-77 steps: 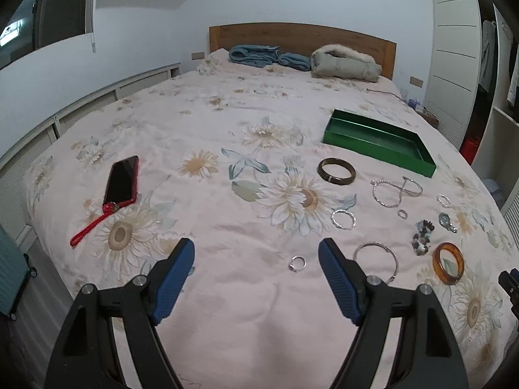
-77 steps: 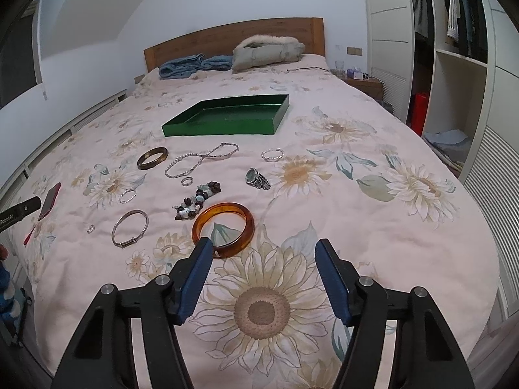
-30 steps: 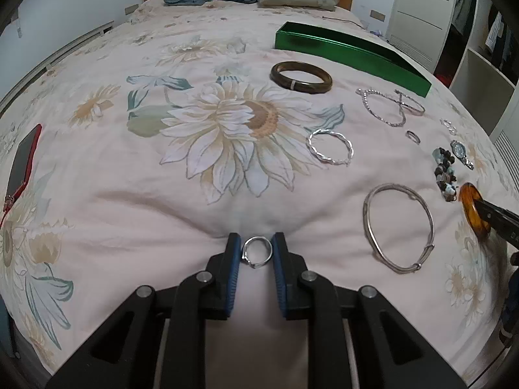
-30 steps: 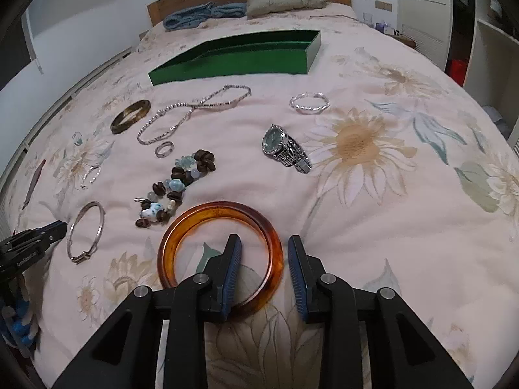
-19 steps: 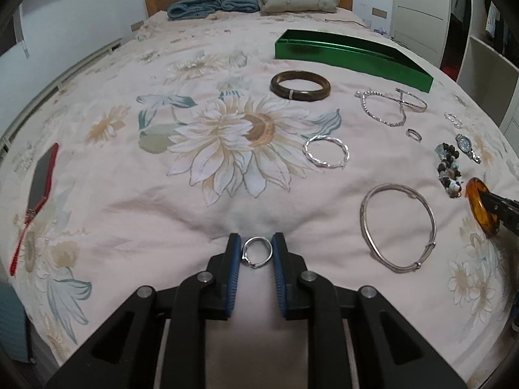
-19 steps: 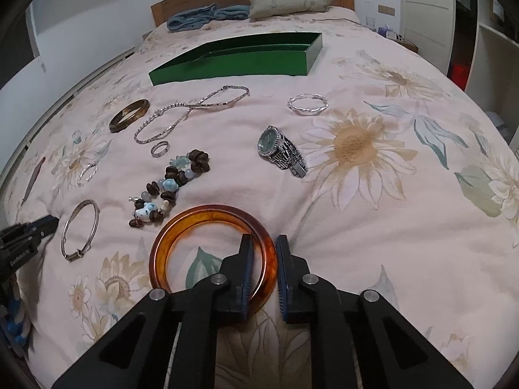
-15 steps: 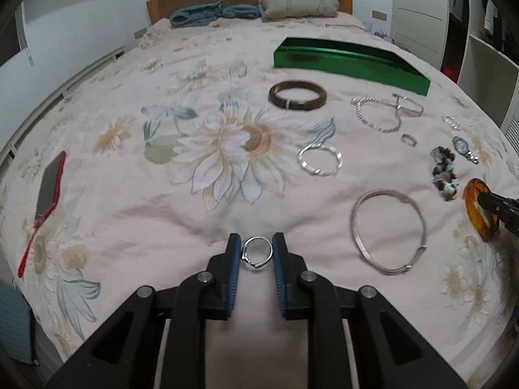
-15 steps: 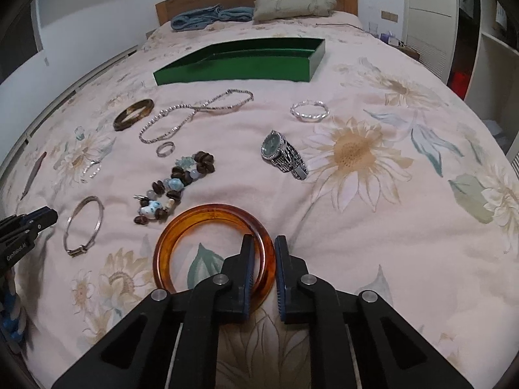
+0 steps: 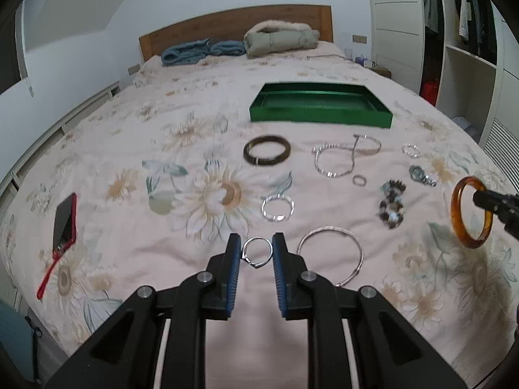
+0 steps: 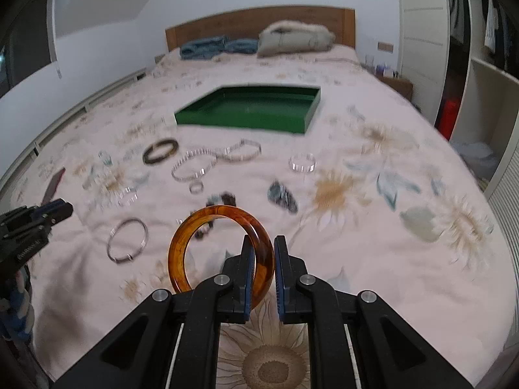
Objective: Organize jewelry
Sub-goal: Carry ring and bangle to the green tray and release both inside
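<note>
Now both pieces are off the bedspread (image 9: 136, 246), lifted since a second ago: my left gripper (image 9: 257, 250) clamps the silver ring (image 9: 258, 253), my right gripper (image 10: 261, 253), jaws just closed, clamps the amber bangle (image 10: 181, 249), standing on edge, opening facing sideways. Beaded bracelet (image 10: 223, 199) behind it is blurred. Green tray (image 10: 292, 126) lies beyond.

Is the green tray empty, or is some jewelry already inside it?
Empty. The green tray shows only its bare green floor in both views; the jewelry lies outside it on the bedspread.
</note>
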`<state>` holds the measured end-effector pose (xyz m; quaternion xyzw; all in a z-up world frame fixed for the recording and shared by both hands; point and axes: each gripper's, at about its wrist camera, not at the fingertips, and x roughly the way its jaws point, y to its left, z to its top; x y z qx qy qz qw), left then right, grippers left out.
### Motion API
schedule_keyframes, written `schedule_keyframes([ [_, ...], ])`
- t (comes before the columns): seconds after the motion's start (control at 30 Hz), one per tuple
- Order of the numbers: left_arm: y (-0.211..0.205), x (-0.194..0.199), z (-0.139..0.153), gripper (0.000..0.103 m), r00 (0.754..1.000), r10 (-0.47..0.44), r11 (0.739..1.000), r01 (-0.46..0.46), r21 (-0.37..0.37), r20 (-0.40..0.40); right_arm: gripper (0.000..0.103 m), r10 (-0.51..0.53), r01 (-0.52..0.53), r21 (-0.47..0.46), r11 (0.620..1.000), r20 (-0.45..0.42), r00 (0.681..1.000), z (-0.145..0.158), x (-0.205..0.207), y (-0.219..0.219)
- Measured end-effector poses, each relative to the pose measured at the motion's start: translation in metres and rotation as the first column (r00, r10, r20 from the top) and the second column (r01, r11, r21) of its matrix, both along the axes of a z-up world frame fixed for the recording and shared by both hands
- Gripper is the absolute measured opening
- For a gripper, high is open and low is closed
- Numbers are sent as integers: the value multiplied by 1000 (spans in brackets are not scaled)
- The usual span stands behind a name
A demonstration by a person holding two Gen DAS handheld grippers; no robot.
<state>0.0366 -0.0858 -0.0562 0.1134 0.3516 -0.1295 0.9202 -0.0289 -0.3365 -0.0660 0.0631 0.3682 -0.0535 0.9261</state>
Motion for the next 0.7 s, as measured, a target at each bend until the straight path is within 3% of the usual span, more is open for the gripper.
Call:
schedule_keyframes([
  [0.27,-16,12,40,18,996,-19,1000,20,-8,90,11,-6,7,-15,1000,110,994,60,10,-13],
  [0.4,-31,39,65,18,992,-39,999,40,-4,122,11,-3,7,-25,1000,153,988,94,35,-26],
  [0.57,-62,116,98,18,994,-52,998,55,-35,97,11,-5,18,-60,998,203,979,135,94,-42],
  [0.7,-88,177,104,18,997,-51,997,54,-55,58,11,-20,33,-59,998,217,976,138,155,-56],
])
